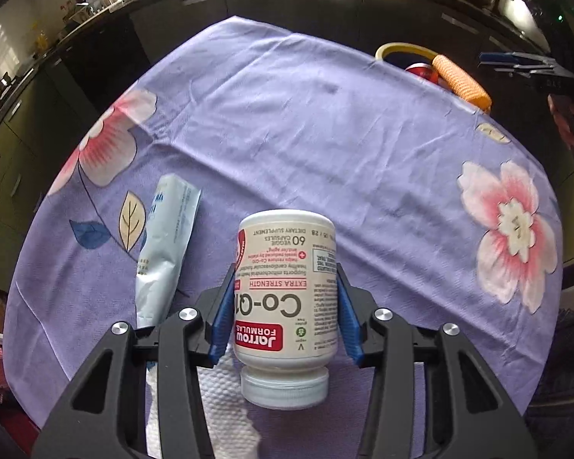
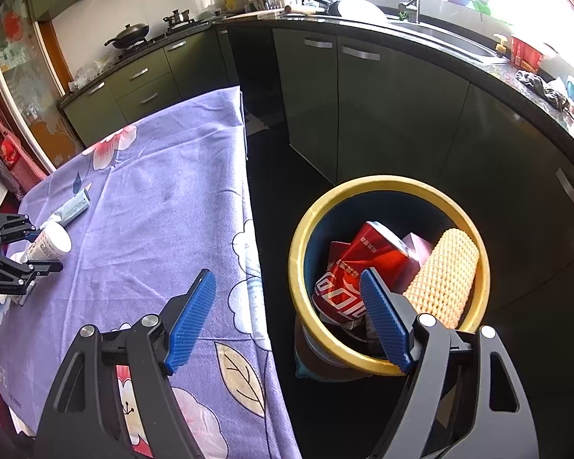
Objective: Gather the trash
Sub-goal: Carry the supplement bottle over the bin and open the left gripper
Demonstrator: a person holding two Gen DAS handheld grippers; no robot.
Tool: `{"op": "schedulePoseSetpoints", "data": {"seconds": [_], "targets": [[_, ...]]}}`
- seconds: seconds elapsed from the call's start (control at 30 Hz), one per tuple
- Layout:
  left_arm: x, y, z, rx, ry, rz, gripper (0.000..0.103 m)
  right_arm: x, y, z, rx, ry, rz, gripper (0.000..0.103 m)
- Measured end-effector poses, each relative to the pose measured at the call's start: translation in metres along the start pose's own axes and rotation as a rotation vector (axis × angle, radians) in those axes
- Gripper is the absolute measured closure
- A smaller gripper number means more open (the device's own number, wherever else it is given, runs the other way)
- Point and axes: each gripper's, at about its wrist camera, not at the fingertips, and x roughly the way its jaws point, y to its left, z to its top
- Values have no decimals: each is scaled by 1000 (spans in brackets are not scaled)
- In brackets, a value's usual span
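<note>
My left gripper is shut on a white Co-Q10 supplement bottle, cap toward the camera, held just above the purple flowered tablecloth. The bottle also shows in the right wrist view. A pale blue tube lies to its left, and a white paper towel lies under the gripper. My right gripper is open and empty, above the table's edge and the yellow-rimmed bin. The bin holds a crushed red cola can and an orange textured roll.
The bin stands on the dark floor beside the table's right edge. Dark green kitchen cabinets with a counter and sink run behind it. In the left wrist view the bin is at the table's far right.
</note>
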Motion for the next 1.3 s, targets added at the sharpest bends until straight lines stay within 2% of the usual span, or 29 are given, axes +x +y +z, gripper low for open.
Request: {"op": "schedulePoseSetpoints", "data": {"seconds": [0.17, 0.33, 0.53, 0.6, 0.73, 0.83, 0.87, 0.93, 0.97, 1.17, 1.3], "targets": [[-24, -33, 31, 14, -67, -51, 58, -22, -22, -2, 35, -59, -36, 26], [-24, -78, 89, 69, -76, -146, 58, -45, -65, -7, 106, -121, -99, 26], [11, -139, 183, 161, -82, -222, 58, -59, -112, -23, 176, -125, -128, 26], [29, -161, 211, 198, -80, -220, 58, -63, -123, -29, 193, -124, -137, 26], [68, -194, 254, 211, -46, -244, 58, -73, -145, -42, 233, -123, -157, 26], [96, -216, 274, 221, -23, -248, 58, -76, -156, -49, 253, -121, -165, 26], [102, -222, 277, 218, -20, -247, 56, -77, -160, -51, 259, -121, -165, 26], [110, -230, 286, 212, -19, -241, 38, -77, -164, -53, 266, -120, -159, 26], [109, -229, 286, 205, -31, -234, 35, -77, -164, -54, 266, -119, -156, 26], [70, -206, 269, 145, -101, -239, 34, -68, -165, -57, 266, -104, -130, 26], [46, -180, 241, 83, -131, -221, 34, -59, -161, -54, 253, -93, -110, 26]]}}
